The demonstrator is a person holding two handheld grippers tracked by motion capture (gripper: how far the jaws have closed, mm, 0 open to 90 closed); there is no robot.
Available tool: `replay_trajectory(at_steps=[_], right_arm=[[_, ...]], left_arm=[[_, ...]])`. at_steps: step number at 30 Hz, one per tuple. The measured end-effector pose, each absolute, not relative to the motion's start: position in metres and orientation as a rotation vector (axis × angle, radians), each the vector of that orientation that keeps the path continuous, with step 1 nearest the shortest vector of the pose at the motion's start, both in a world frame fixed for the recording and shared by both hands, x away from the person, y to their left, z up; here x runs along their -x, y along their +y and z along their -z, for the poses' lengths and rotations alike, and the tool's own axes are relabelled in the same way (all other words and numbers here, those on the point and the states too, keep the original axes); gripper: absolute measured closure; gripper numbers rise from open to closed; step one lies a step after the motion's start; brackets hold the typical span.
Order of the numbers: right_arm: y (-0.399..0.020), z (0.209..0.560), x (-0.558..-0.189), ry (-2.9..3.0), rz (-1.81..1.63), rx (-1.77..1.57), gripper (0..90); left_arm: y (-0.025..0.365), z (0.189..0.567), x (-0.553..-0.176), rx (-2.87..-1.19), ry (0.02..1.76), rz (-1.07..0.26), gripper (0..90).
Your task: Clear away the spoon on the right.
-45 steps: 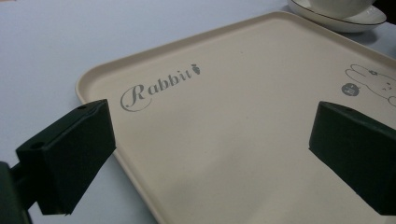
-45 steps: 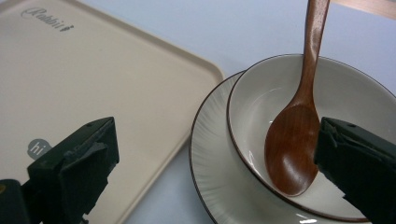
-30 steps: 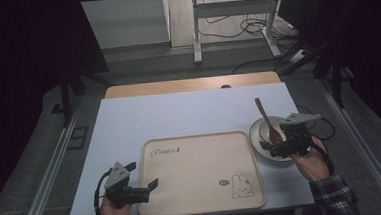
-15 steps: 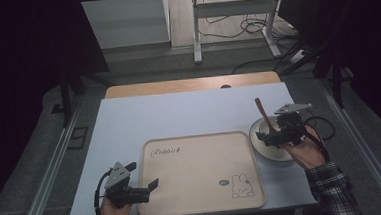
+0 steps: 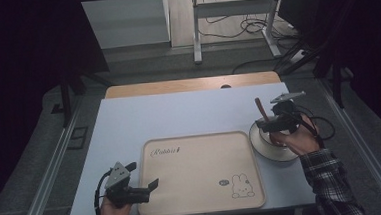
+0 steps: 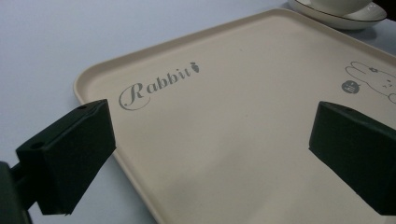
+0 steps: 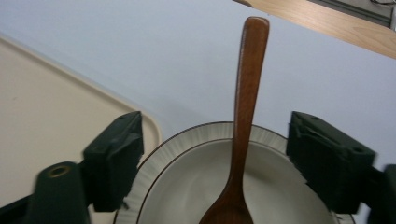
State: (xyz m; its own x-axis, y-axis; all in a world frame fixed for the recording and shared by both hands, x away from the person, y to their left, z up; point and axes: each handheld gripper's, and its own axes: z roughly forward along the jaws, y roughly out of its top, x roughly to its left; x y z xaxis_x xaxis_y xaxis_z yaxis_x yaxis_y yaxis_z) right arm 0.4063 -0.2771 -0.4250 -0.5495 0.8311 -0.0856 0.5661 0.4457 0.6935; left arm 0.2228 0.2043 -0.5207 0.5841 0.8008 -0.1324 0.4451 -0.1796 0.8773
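Note:
A white bowl (image 5: pixel 263 145) with a dark rim stands on the white table, just right of the beige rabbit tray (image 5: pixel 197 167). A brown wooden spoon (image 5: pixel 261 109) lies in it, handle pointing to the far side. My right gripper (image 5: pixel 268 125) hovers over the bowl, open. In the right gripper view the spoon (image 7: pixel 247 93) runs between the jaws of my right gripper (image 7: pixel 215 140), which have just been closing and do not touch it. My left gripper (image 5: pixel 151 186) rests open at the tray's near left corner. Its jaws straddle the rim of the tray (image 6: pixel 224 121).
The white tabletop (image 5: pixel 179 113) reaches to a wooden strip (image 5: pixel 192 85) at the back. Metal rails run along both sides of the table. Cables and a stand's legs lie on the floor beyond it. The bowl (image 6: pixel 345 11) touches the tray's right edge.
My right hand has moved over the bowl toward the far side, along the spoon's handle. The left gripper, the tray and the bowl have stayed put.

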Motion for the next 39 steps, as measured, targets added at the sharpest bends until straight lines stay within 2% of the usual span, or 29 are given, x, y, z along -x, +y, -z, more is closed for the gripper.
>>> replay_trajectory(at_steps=[6,13,17,20,31,39], right_arm=[[-0.274,0.424,-0.419,2.307,-0.817,-1.194,34.0],[-0.266,0.427,-0.434,2.322,-0.737,-1.195,54.8],[-0.265,0.431,-0.444,2.348,-0.718,-1.225,63.4],[-0.265,0.434,-0.449,2.367,-0.719,-1.245,76.1],[-0.264,0.427,-0.447,2.401,-0.704,-1.245,77.8],[-0.262,0.409,-0.442,2.416,-0.715,-1.211,77.9]], left_arm=[[0.204,0.521,-0.223,-1.819,1.015,-0.444,0.1],[0.204,0.521,-0.223,-1.820,1.013,-0.445,0.1],[0.203,0.521,-0.223,-1.822,1.012,-0.444,0.1],[0.203,0.521,-0.223,-1.824,1.013,-0.443,0.1],[0.201,0.521,-0.223,-1.838,1.011,-0.448,0.2],[0.203,0.520,-0.222,-1.827,1.014,-0.456,0.2]])
